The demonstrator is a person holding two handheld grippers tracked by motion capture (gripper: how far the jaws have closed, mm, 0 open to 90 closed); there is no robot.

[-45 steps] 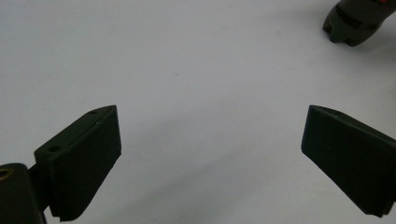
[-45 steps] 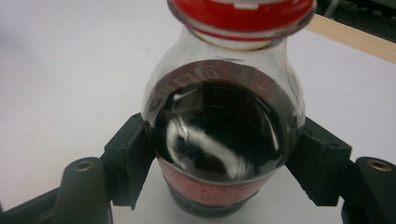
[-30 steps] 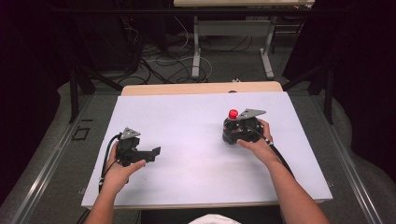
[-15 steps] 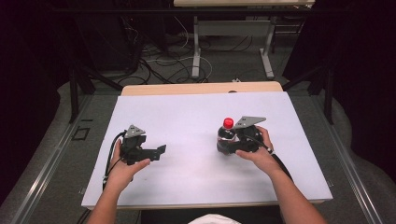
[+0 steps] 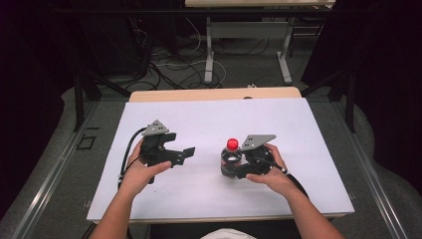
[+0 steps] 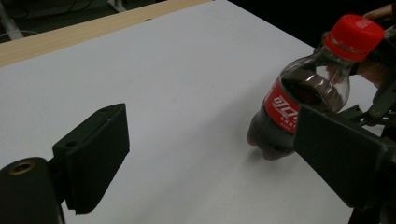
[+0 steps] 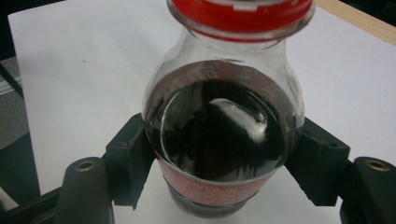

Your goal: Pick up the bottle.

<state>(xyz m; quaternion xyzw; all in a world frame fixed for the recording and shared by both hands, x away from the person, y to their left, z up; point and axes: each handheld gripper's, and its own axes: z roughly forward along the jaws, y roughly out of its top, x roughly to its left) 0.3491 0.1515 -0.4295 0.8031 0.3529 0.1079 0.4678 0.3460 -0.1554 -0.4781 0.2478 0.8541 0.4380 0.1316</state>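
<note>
Right gripper [image 5: 238, 167] clamped on cola bottle [image 5: 231, 158], pads tight at both sides of the label band in the right gripper view. Bottle now nearer table centre than a second ago, carried inward from the far right part of the white table [image 5: 308, 129]; base looks just above or barely on the surface, cannot tell which. Red cap [image 6: 355, 31] on, bottle roughly upright, slightly tilted. Left gripper [image 5: 185, 154] raised and shifted toward the bottle, jaws wide with nothing between, just been closing a little. Likely lining up for the cap: uncapping step near, not started.
</note>
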